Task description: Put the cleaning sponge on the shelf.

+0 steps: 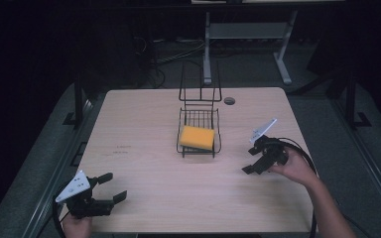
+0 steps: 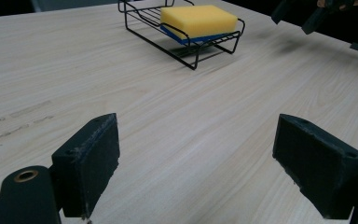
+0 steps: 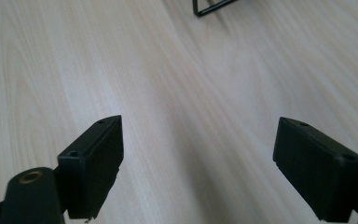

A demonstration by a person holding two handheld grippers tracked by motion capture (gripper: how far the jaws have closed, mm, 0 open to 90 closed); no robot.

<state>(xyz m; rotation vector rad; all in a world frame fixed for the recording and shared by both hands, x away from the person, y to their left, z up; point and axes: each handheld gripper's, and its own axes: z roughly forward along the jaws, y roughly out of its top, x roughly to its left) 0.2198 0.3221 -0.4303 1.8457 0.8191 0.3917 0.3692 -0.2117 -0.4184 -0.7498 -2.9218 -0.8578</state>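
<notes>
A light wooden table takes most of the high view. It has a pale grain, a small round grey cap near its far edge, and some faint dark marks on its left half. Around it the room is dark; behind the far edge stand the grey legs of another table on the floor.

Near the middle of the table, a little toward the far side, stands a black wire rack. Its back part rises upright and its front part is a low basket. In this basket lies a yellow sponge, flat, with the yellow face up. In the left gripper view the sponge shows a blue layer under the yellow one, and the rack stands far ahead of the jaws.

The left gripper is at the near left corner of the table, held by a hand at the bottom edge, with a grey three-cornered plate on top. Its two black jaws stand wide apart and nothing is between them, only bare wood. It is well apart from the rack.

The right gripper is at the right side of the table, near the rack but not touching it, held by the right hand. Its jaws are also spread wide and hold nothing; in the right gripper view there is only wood grain between them, and one corner of the rack appears at the top edge.
</notes>
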